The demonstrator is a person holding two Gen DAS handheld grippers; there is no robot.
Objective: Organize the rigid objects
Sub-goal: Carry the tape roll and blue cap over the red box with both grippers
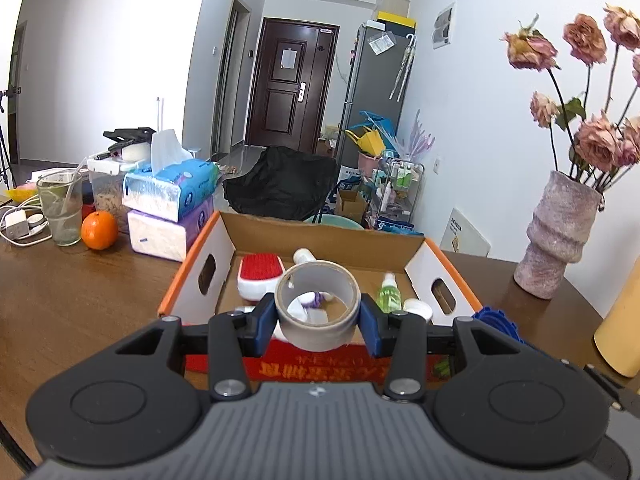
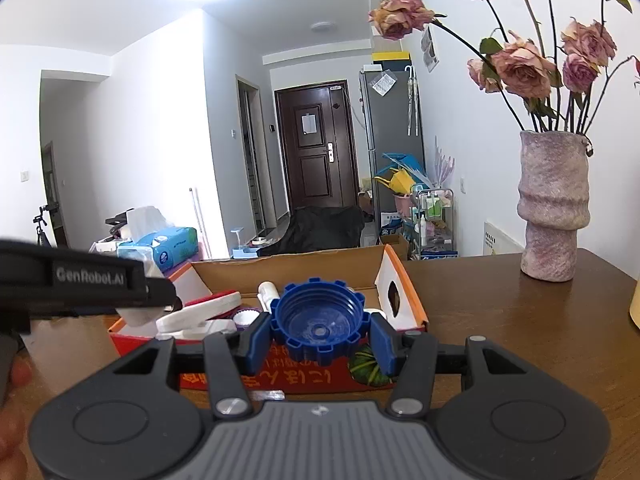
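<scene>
the left gripper [image 1: 318, 322] holds one grey tape roll [image 1: 318, 306], squeezed between its two blue pads with the hole facing up. the right gripper [image 2: 320, 338] holds one blue lid [image 2: 318, 322] with bumpy edges, hollow side up, pinched the same way. both things hang just in front of and above the near wall of one cardboard box [image 1: 320, 236], so the box lies straight ahead and a bit lower. the box runs long from side to side. both hands look about as near to it. inside the box sit one red brush [image 1: 260, 274], one small green bottle [image 1: 388, 296] and a few white things, too jumbled to count.
</scene>
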